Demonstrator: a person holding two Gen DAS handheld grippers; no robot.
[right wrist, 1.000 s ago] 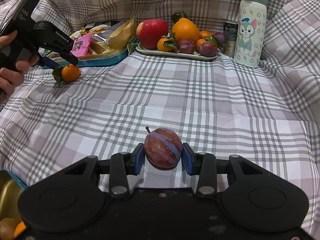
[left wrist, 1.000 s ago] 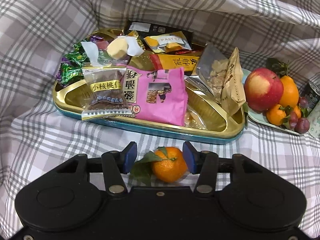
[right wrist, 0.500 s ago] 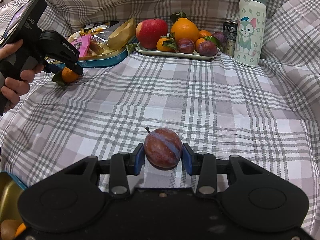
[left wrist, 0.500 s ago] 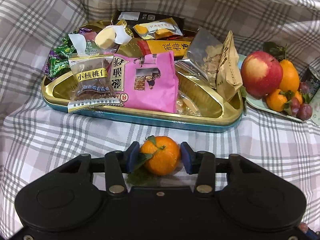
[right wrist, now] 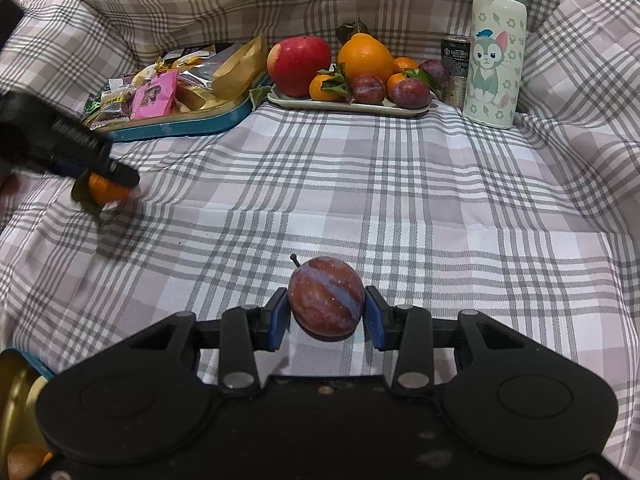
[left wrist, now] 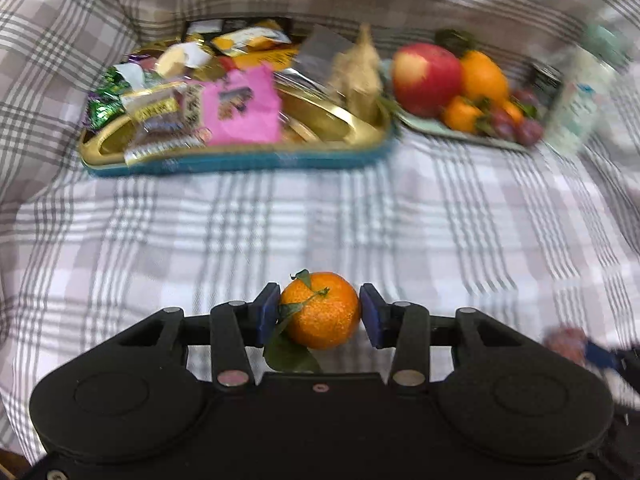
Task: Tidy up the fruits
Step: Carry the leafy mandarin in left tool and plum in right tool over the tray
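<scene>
My left gripper [left wrist: 319, 314] is shut on a small leafy mandarin [left wrist: 320, 310] and holds it above the checked cloth; it also shows in the right wrist view [right wrist: 105, 190]. My right gripper [right wrist: 325, 316] is shut on a dark red plum [right wrist: 326, 301] over the cloth's middle. The pale fruit plate [right wrist: 348, 106] at the back holds a red apple [right wrist: 299, 65], an orange [right wrist: 365, 60], mandarins and plums. In the blurred left wrist view the plate [left wrist: 432, 128] is at the far right.
A gold and blue snack tray [right wrist: 180, 122] full of packets lies left of the plate; it also shows in the left wrist view [left wrist: 224, 156]. A cat-print bottle [right wrist: 494, 46] and a dark can [right wrist: 456, 62] stand right of the plate. Cloth folds rise around.
My left gripper closed on the mandarin, lifted it and drew back from the snack tray toward the right. My right gripper kept still with the plum.
</scene>
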